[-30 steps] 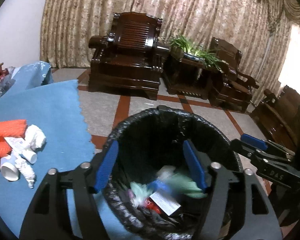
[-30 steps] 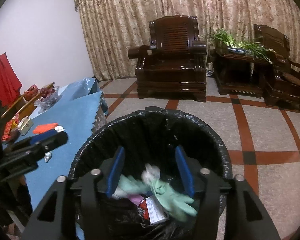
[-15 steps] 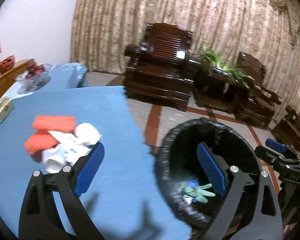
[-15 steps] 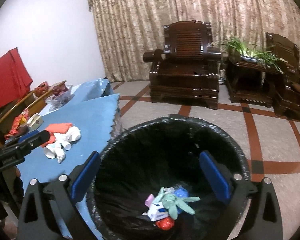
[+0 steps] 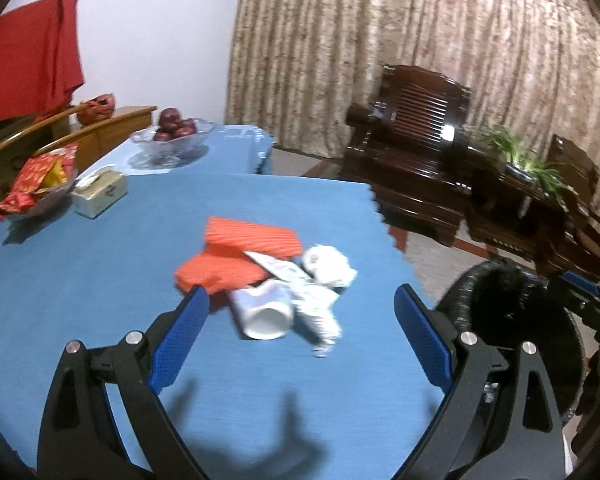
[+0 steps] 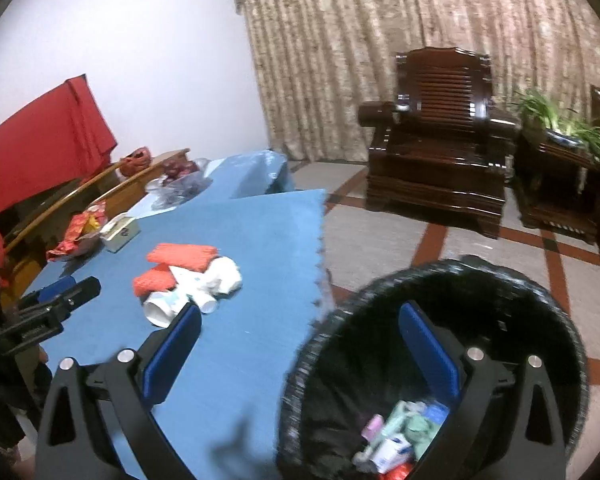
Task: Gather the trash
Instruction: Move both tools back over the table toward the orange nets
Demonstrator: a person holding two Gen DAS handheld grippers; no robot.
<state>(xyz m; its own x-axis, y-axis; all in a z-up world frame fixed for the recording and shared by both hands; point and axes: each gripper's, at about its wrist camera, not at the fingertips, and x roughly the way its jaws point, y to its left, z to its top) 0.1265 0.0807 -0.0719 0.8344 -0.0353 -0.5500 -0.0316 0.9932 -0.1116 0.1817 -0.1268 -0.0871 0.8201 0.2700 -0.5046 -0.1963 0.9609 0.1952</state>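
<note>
A pile of trash lies on the blue tablecloth (image 5: 80,280): two orange ribbed pieces (image 5: 252,236), a tipped white paper cup (image 5: 264,312), a crumpled white tissue (image 5: 328,264) and a crumpled wrapper (image 5: 320,316). My left gripper (image 5: 300,332) is open and empty just short of the cup. The pile also shows in the right wrist view (image 6: 188,276). My right gripper (image 6: 300,356) is open and empty over the table edge and the rim of the black-lined bin (image 6: 500,280), which holds gloves and packets (image 6: 400,436).
A tissue box (image 5: 100,196), a red snack packet (image 5: 36,180) and a glass fruit bowl (image 5: 172,140) stand at the table's far left. Dark wooden armchairs (image 6: 440,160) and a plant stand (image 6: 556,168) stand beyond on the tiled floor. The bin stands right of the table.
Both grippers opened wide and swung left from over the bin toward the table. The left one now faces the trash pile. The gloves lie in the bin.
</note>
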